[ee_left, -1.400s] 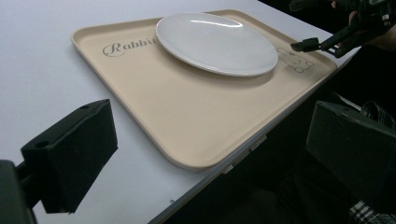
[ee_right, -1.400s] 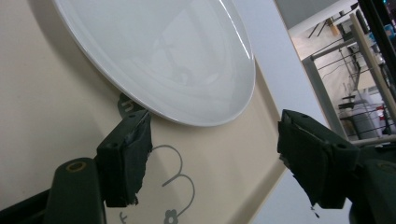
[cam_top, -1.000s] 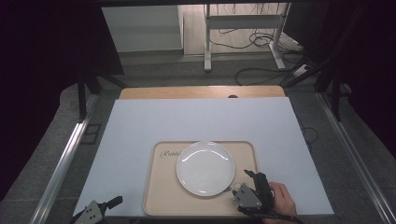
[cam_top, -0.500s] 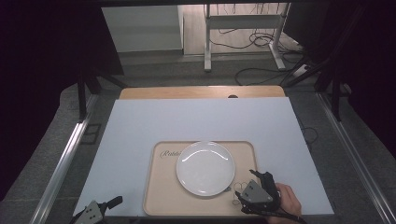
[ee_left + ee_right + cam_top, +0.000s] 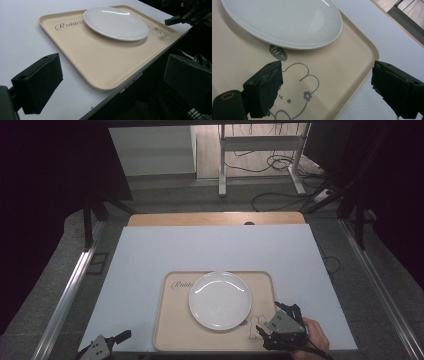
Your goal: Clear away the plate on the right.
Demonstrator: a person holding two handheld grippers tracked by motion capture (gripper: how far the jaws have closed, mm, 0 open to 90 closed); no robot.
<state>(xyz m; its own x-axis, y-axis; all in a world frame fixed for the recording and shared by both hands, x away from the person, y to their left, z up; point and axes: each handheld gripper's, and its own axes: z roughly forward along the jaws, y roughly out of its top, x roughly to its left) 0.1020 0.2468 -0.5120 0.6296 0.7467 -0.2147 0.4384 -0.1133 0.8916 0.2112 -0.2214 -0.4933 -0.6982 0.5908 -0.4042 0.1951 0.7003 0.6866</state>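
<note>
Two grippers sit at the tray's [image 5: 170, 340] near edge. Left gripper [image 5: 112, 342] hangs off its near-left corner, jaws spread, empty. Right gripper [image 5: 280, 320], jaws just opening wider with nothing between them, hovers over the near-right corner's rabbit drawing [image 5: 294, 92]. Farther in, the white plate [image 5: 220, 300] rests on the tray's middle.

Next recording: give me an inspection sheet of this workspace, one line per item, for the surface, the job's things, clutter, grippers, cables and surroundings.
Surface: pale blue-grey table top, wooden strip along its far edge.
Job's things: white plate, empty, lying on a beige tray with a rabbit drawing and lettering.
Clutter: nothing seen.
Grippers: right gripper over the tray's near right corner, its jaws have just been opening, nothing between them; left gripper at the table's near left edge, open, holding nothing.
Cables: black cables on the floor beyond the table.
Surroundings: metal stand legs, dark sides.
</note>
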